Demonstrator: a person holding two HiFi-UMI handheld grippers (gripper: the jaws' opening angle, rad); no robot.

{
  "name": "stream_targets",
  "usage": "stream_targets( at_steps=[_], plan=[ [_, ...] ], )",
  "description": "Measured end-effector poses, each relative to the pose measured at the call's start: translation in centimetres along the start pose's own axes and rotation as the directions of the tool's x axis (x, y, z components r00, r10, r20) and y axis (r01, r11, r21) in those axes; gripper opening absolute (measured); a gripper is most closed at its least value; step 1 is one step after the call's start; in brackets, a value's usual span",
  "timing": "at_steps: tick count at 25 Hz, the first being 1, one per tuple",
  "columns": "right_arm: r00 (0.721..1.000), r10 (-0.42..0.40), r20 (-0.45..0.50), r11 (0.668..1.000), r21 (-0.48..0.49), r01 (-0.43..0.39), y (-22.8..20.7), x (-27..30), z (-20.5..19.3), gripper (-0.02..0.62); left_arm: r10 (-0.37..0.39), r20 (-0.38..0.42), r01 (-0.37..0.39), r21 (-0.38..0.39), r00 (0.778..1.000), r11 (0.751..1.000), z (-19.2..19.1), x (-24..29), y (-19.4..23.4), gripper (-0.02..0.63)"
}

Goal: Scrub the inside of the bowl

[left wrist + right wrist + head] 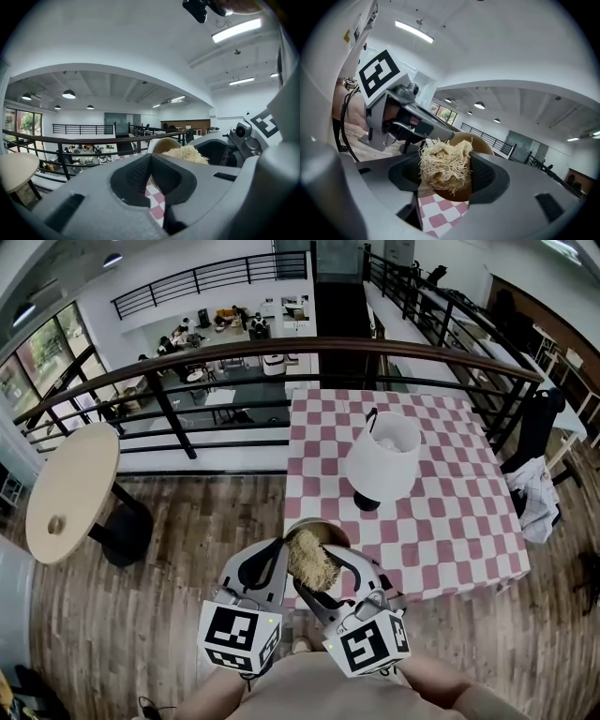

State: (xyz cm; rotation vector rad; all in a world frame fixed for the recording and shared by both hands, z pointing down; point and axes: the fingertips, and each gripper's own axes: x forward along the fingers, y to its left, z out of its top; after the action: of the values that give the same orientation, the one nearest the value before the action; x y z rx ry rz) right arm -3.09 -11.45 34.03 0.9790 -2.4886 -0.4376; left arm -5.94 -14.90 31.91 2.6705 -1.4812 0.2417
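A tan bowl (323, 530) is lifted over the near-left corner of the checkered table. My left gripper (284, 547) is shut on its rim, and in the left gripper view the bowl (162, 144) rises just beyond that gripper's (152, 163) closed tips. A straw-coloured fibrous scrubber (310, 563) is pressed at the bowl's mouth, with my right gripper (317, 583) shut on it. In the right gripper view the scrubber (444, 163) fills the gap of that gripper (445, 169), with the bowl (479, 142) behind it. The bowl's inside is mostly hidden.
A table with a red-and-white checkered cloth (441, 512) carries a white lamp (382, 463). A dark railing (234, 351) runs behind it over a drop to a lower floor. A round wooden table (67, 491) stands left, and a garment (532, 495) hangs right.
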Motion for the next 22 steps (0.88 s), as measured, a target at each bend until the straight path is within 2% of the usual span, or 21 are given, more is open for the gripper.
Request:
stream_targets(
  at_steps=[4, 9, 16, 19, 22],
  plan=[
    [0.997, 0.008, -0.079, 1.0, -0.016, -0.009, 0.5, -0.5, -1.6, 0.262, 0.008, -0.006, -0.008, 0.014, 1.0, 1.0, -0.2, -0.2, 0.3, 0.015],
    [0.99, -0.047, -0.13, 0.999, -0.018, 0.045, -0.8, -1.4, -2.8, 0.262, 0.018, -0.016, -0.017, 0.026, 1.0, 1.0, -0.7, -0.4, 0.4, 0.015],
    [0.983, -0.161, -0.087, 0.987, -0.015, 0.161, -2.6, -1.9, -1.9, 0.262, -0.019, -0.032, 0.019, 0.022, 0.999, 1.0, -1.1, -0.6, -1.2, 0.015],
    [0.987, -0.155, -0.048, 0.988, -0.023, 0.154, -2.1, -1.4, -1.2, 0.262, -0.035, -0.031, 0.036, 0.028, 0.999, 0.999, -1.0, -0.6, -2.0, 0.015],
    [0.993, -0.115, -0.011, 0.993, -0.034, 0.115, -0.9, -0.8, -0.4, 0.262, -0.035, -0.031, 0.036, 0.043, 0.999, 0.998, -1.0, -0.7, -2.3, 0.015]
  ],
)
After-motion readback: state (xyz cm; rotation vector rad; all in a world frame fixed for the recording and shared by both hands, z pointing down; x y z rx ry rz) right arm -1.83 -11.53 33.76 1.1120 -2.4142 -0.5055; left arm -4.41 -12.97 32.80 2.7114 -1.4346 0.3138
